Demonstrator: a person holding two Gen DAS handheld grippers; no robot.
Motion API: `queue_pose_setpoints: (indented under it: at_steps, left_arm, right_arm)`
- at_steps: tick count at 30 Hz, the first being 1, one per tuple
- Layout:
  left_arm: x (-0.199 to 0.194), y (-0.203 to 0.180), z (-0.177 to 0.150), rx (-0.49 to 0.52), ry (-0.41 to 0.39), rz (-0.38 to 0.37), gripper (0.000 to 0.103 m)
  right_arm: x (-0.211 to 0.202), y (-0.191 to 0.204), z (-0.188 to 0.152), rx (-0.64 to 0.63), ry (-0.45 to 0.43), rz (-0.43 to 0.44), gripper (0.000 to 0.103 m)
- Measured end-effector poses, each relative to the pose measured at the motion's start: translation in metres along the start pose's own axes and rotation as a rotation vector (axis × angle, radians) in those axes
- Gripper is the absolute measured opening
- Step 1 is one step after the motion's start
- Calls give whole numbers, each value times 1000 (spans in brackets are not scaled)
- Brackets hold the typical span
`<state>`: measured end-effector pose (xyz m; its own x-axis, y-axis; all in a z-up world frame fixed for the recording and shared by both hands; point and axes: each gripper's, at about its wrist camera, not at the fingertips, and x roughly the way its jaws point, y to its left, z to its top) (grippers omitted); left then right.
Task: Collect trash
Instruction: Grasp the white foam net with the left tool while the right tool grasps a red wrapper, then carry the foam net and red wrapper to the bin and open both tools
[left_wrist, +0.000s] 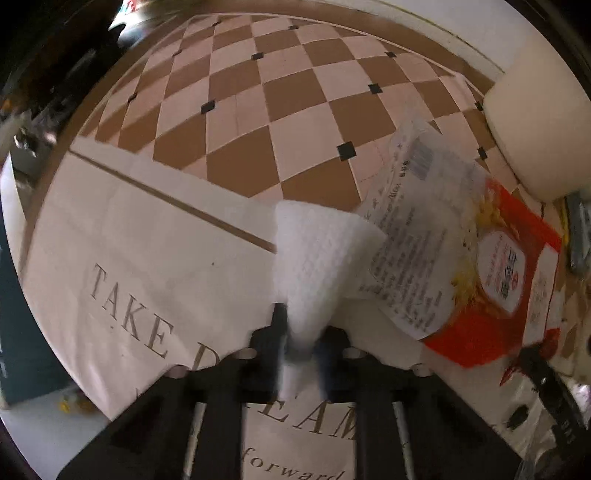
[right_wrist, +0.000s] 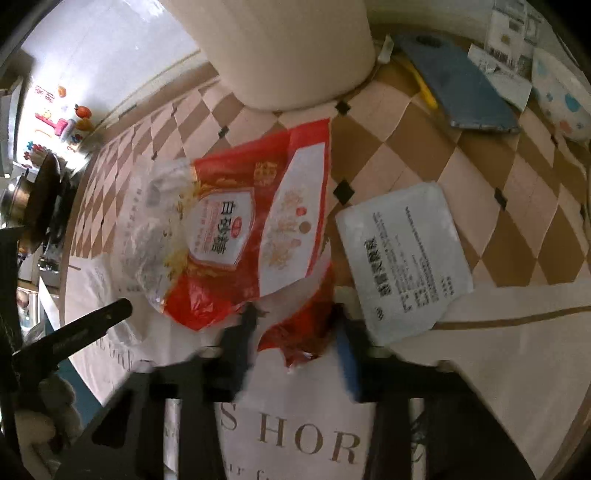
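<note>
while the left gripper (left_wrist: 301, 341) pinches a white paper towel (left_wrist: 317, 258) above the lettered tablecloth (left_wrist: 110, 236), the right gripper (right_wrist: 295, 332) stands wide around the torn edge of the red wrapper (right_wrist: 240, 229); a white packet (right_wrist: 402, 254) lies just beside.

one tissue (left_wrist: 317, 258), one red bag (right_wrist: 236, 236), one white packet (right_wrist: 402, 258)

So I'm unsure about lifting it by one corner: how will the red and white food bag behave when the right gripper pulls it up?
The red and white bag looks like thin, crinkled film, so it will probably droop and fold, not stay flat. It lies flat, so likely light. Its glossy surface could slip between the right gripper fingers.
</note>
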<state>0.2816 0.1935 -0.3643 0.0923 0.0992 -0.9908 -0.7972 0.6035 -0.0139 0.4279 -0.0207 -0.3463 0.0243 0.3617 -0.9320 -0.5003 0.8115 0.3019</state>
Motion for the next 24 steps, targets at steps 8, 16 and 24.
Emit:
queue_pose_setpoints:
  at_steps: [8,16,24]
  left_arm:
    - [-44,33,-28,-49,-90,-20,4]
    - [-119,105,-74,-98,-231,-21,4]
    - [-167,219,-113,-228,-349,27,4]
  right_arm:
    - [-31,6,-12,-23,-54,9,23]
    - [-74,53,-40,-68,-106,55,22]
    - [-87,168,-91,-248,-78,153,22]
